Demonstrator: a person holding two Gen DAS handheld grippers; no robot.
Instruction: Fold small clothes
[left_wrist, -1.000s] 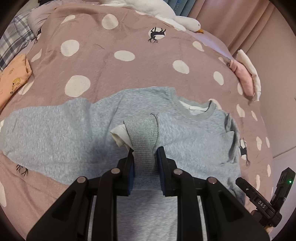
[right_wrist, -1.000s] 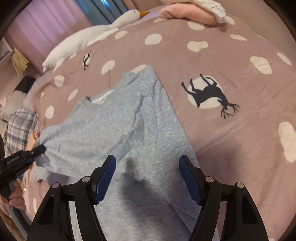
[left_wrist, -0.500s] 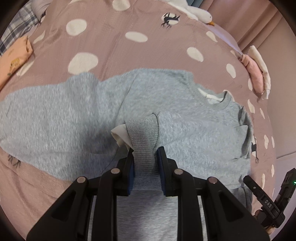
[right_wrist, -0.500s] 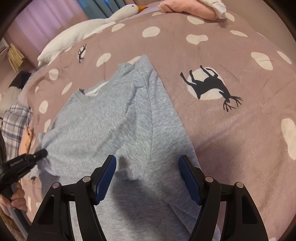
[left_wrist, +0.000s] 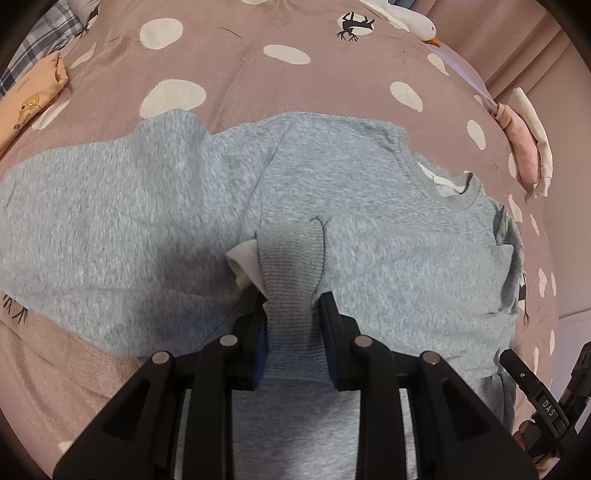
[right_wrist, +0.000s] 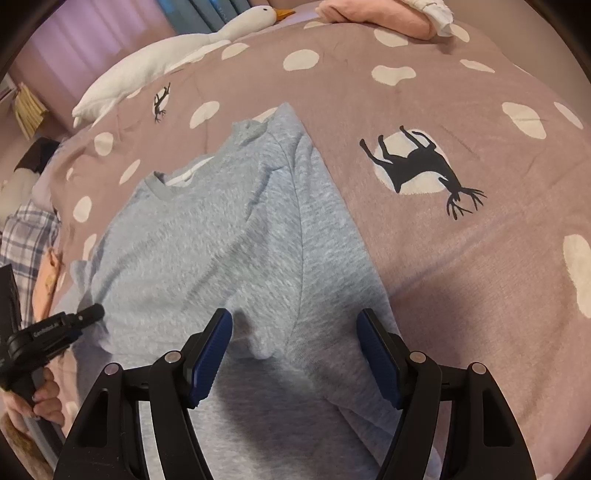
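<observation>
A grey sweatshirt (left_wrist: 369, 206) lies flat on the pink spotted bedspread (left_wrist: 236, 62), neck opening at the far right. My left gripper (left_wrist: 293, 306) is shut on the ribbed sleeve cuff (left_wrist: 291, 258), held over the sweatshirt's chest; a white lining shows at the cuff's left. In the right wrist view the same sweatshirt (right_wrist: 221, 236) lies under my right gripper (right_wrist: 295, 332), which is open and empty just above the folded right side.
A white goose plush (right_wrist: 166, 55) lies at the far edge of the bed. Folded pink and white clothes (left_wrist: 524, 147) sit at the right edge. An orange garment (left_wrist: 29, 103) and plaid fabric (right_wrist: 26, 229) lie at the left.
My left gripper has carried the cuff further over the sweatshirt's body toward the neck side. My right gripper has stayed open, shifting only slightly over the right side.
</observation>
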